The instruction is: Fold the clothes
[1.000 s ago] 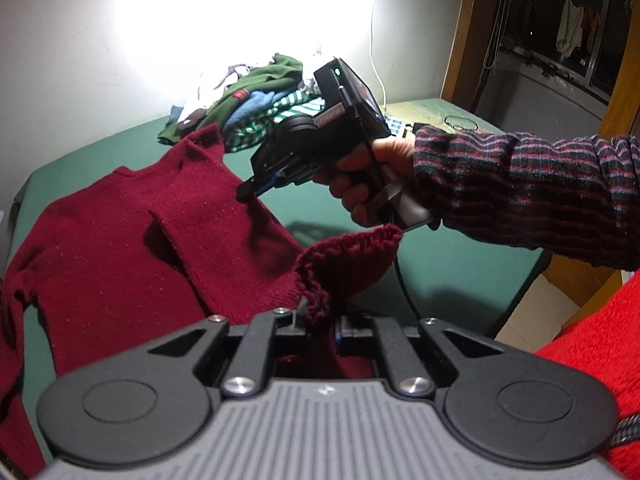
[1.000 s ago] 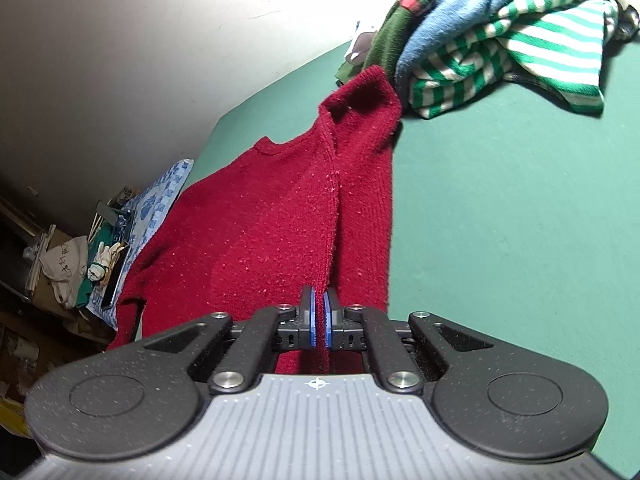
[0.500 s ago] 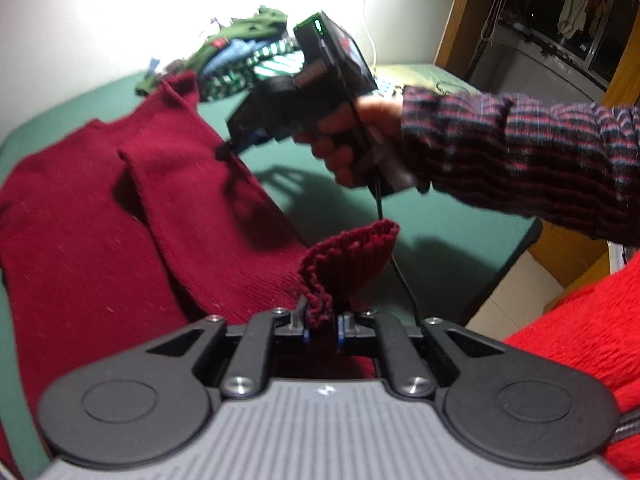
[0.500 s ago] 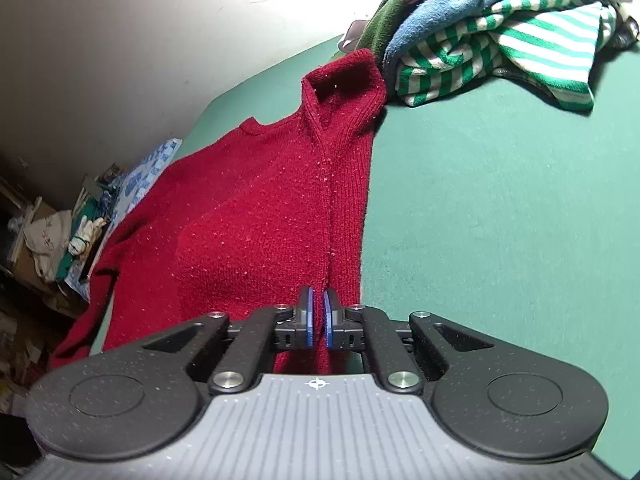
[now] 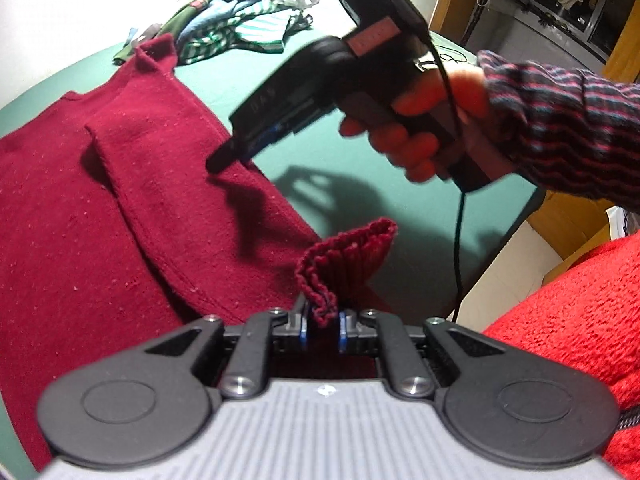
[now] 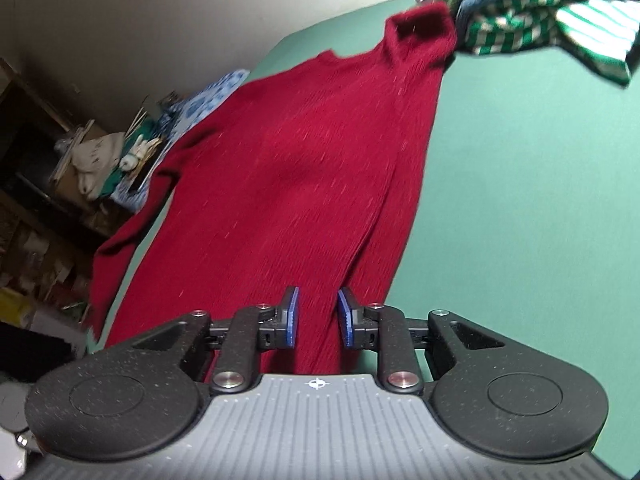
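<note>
Left view alone shows the left gripper (image 5: 323,322) pinching the red sweater's (image 5: 168,184) ribbed cuff (image 5: 344,256); right view shows the right gripper (image 6: 318,316) opening, pads clear of the sweater

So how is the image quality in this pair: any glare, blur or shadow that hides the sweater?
Left wrist view: a blown-out white patch on the far wall, the right gripper slightly motion-blurred, its hard shadow falling across the red sweater and green table. Right wrist view: even light, but the sweater is streaked with motion blur, fisheye bending the table edge.
</note>
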Demonstrator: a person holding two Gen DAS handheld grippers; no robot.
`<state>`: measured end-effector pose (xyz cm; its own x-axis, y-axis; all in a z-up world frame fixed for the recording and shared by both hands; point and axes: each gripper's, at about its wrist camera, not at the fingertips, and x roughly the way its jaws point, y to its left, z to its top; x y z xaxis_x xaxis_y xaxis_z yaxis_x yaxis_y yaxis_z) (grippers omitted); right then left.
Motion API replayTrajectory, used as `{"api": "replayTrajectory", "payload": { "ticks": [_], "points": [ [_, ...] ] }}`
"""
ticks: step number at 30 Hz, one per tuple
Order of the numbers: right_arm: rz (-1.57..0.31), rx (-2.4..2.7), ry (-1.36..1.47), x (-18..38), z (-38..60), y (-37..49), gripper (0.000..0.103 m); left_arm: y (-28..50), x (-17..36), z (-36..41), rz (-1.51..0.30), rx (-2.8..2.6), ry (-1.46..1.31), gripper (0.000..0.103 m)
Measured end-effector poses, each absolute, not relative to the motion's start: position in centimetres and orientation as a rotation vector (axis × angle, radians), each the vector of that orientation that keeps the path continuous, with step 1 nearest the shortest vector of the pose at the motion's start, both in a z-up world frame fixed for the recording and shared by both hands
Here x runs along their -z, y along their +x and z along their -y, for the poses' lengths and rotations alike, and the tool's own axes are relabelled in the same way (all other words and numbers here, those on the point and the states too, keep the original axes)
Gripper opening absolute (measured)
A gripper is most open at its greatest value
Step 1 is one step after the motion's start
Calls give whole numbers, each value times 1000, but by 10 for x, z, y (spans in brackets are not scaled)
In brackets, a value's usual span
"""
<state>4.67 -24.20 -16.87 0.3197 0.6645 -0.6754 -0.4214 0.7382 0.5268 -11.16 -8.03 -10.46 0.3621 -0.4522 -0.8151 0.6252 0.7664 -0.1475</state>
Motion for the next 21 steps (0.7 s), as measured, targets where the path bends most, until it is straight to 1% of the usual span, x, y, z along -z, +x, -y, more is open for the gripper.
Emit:
{"api": "replayTrajectory", "payload": {
  "ticks": [2, 3, 5, 12, 16, 21],
  "points": [
    [-1008, -728, 268, 170, 241, 39, 23, -111, 107, 83, -985, 702, 213, 10],
    [-999, -725, 262, 171, 240, 36, 20, -111, 108, 84, -988, 703, 220, 10],
    [-976, -710, 245, 168, 241, 32, 5, -110, 109, 86, -990, 703, 231, 10],
    [-920, -718, 243, 152, 250, 17, 5, -117, 104, 84, -989, 723, 234, 10],
    [-938, -684, 199, 162, 246, 12, 5, -118, 111, 83, -1022, 725, 240, 11],
    [-961, -675, 218, 170, 249, 9, 5, -119, 118, 83, -1047, 726, 238, 11]
  ]
}}
